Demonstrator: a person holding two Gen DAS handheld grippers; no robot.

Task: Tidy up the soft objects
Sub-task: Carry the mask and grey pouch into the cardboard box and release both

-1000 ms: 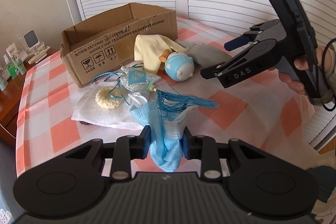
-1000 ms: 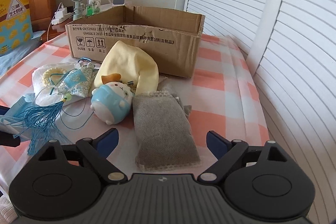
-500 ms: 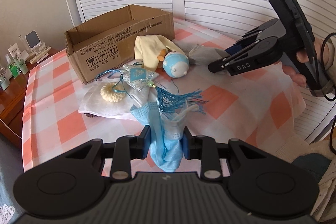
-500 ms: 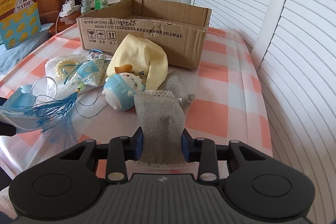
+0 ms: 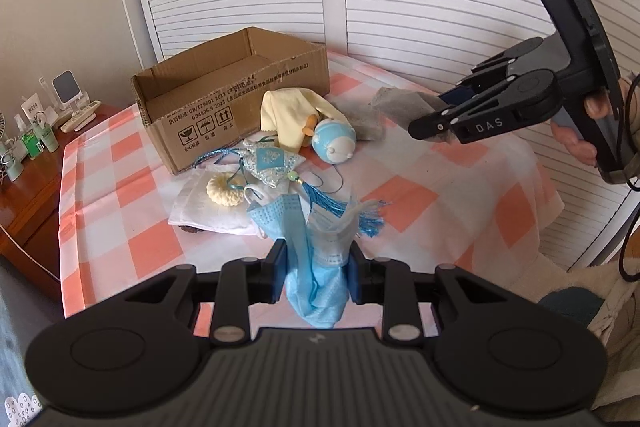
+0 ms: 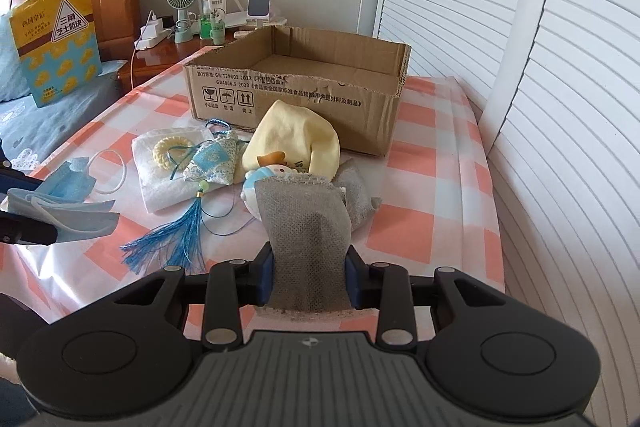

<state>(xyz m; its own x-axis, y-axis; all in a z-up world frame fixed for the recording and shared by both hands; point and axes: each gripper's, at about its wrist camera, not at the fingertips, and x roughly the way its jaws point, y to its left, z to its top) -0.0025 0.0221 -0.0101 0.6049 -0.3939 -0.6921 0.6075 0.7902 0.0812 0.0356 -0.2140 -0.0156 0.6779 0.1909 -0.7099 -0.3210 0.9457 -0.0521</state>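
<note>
Both tongs are full. Left tongs (image 5: 316,263) pinch a bunch of blue face masks (image 5: 316,247) tight between their pads. Right tongs (image 6: 308,277) squeeze a gray mesh pouch (image 6: 306,239), lifted off the checked worktop (image 6: 436,187). On the worktop, near the open cardboard box (image 6: 320,95), lie a blue round toy (image 5: 334,143), a yellow cloth (image 6: 292,137), a little sachet with a blue tassel (image 6: 212,163), a cream ring (image 5: 224,187) on a white cloth (image 5: 192,203), and a second gray pouch (image 6: 358,199).
</note>
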